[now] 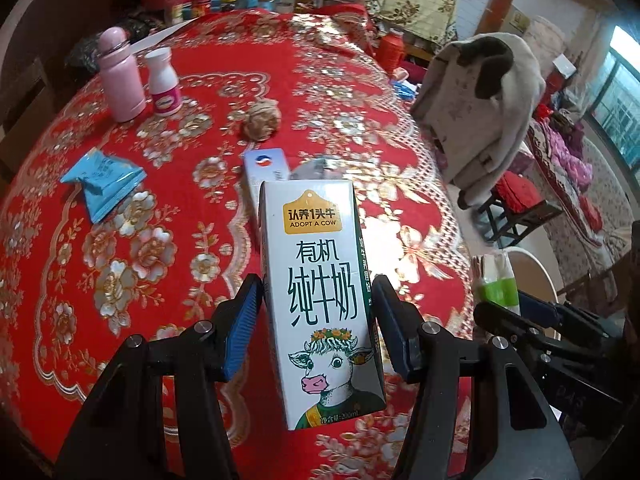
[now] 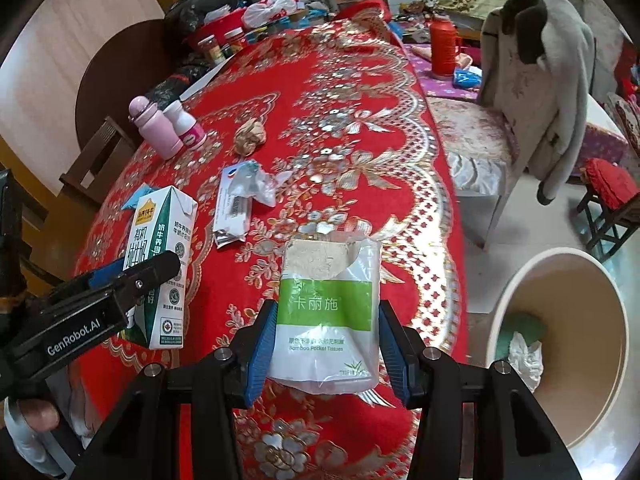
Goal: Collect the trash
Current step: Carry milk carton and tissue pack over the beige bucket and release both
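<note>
Left gripper [image 1: 318,316]: jaws pinching milk carton [image 1: 320,300], held above the red tablecloth [image 1: 180,200]. Right gripper [image 2: 326,350]: jaws clamped on tissue pack [image 2: 328,316], near table edge; bin [image 2: 560,360] at right, below. Keep both grips firm, carry rightward over bin before releasing

right gripper [image 2: 326,344] clamped on a tissue pack [image 2: 326,320], left gripper [image 2: 156,276] gripping a milk carton [image 2: 166,232], bin [image 2: 560,344] off right.
</note>
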A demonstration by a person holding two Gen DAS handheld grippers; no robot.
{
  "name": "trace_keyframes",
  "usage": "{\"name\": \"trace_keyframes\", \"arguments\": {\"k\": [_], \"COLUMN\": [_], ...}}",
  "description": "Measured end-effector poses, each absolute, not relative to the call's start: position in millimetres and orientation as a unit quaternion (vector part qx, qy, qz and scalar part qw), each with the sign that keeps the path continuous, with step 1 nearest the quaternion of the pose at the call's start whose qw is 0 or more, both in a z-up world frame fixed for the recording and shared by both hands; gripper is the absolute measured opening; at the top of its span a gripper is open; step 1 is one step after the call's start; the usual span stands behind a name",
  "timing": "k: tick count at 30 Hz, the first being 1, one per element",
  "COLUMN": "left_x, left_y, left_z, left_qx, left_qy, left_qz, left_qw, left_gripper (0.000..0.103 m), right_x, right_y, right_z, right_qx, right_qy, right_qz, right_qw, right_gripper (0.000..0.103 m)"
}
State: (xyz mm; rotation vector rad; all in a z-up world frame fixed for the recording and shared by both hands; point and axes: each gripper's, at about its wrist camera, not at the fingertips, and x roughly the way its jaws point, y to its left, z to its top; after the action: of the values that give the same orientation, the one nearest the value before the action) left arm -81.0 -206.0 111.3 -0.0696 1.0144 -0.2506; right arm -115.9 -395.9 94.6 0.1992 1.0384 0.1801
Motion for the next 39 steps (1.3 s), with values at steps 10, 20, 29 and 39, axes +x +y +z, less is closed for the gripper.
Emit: {"name": "trace_keyframes", "arguments": {"k": [10, 20, 29, 39], "left_x": [-90, -95, -97, -104], "left_y": [-244, -285, -324, -372], "left_z": [116, 119, 115, 109], "left_qx": [-0.01, 0.013, 0.033, 0.054], "left_qy": [0.479, 0.475, 0.479, 0.481], "left_qz": [-0.151, -0.189, -0.223, -0.268], "left_qw": [0.865, 0.859, 0.849, 0.833], "left_gripper": [0.055, 0.055, 0.055, 0.055], "right_x": [-132, -147, -163, -186], "right_y": [-427, -466, -501, -545], "right_z": [101, 105, 101, 96], "right_qx": [0.107, 0.126, 0.147, 0.172], "right_qy": [0.488, 0.481, 0.484, 0.486], "right_qz": [0.061, 0.023, -0.014, -0.064], "right_qw": [0.864, 0.867, 0.863, 0.854], "right_gripper": [0.047, 0.047, 0.047, 0.047]}}
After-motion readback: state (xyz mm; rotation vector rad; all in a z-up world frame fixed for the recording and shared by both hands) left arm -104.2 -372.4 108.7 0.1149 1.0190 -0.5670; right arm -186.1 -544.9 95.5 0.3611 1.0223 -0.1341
